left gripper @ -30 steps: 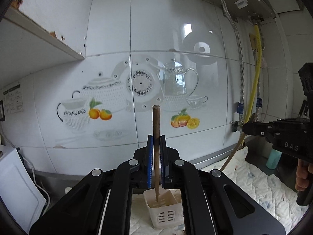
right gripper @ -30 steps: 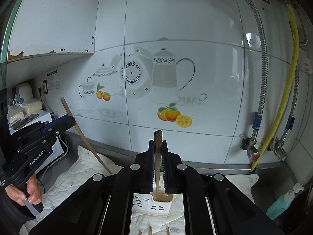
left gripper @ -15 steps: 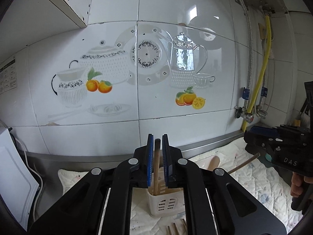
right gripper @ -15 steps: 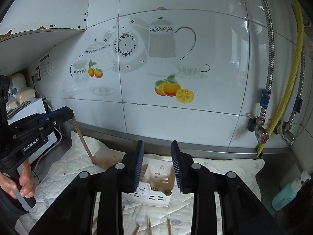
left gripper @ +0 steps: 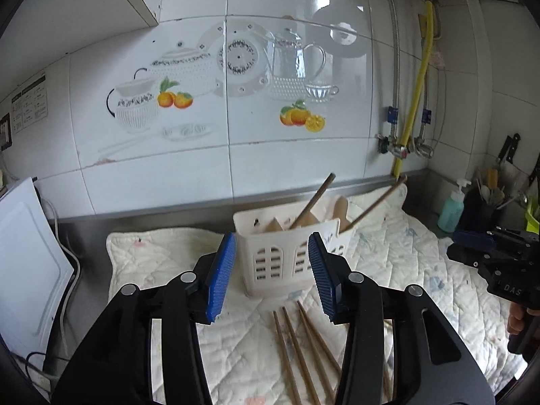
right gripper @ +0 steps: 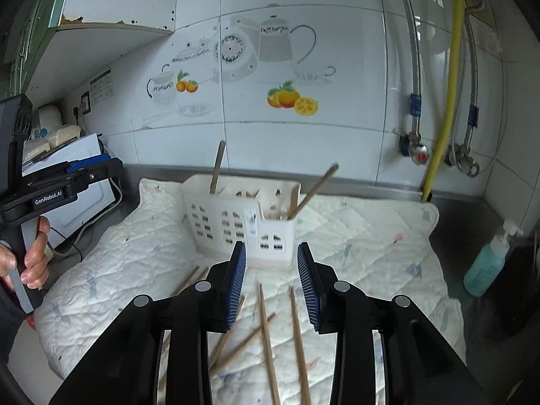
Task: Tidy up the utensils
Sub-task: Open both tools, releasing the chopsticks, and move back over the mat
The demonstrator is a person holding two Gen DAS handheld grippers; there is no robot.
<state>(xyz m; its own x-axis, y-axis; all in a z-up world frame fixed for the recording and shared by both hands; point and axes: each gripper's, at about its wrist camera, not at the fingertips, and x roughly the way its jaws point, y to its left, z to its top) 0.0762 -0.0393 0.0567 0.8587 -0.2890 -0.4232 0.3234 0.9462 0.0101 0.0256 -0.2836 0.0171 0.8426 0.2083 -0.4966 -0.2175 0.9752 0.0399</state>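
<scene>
We see our right gripper (right gripper: 271,281) standing open and empty above loose chopsticks (right gripper: 266,337) on the quilted mat (right gripper: 371,236). Beyond it, a white utensil basket (right gripper: 236,216) holds two leaning sticks (right gripper: 312,190). Our left gripper (right gripper: 98,168) shows at the frame's left.

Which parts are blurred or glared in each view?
Left wrist view: window glare on the wall tiles, holder slightly soft. Right wrist view: motion blur on the leaning chopstick and loose chopsticks; fisheye bends both.
</scene>
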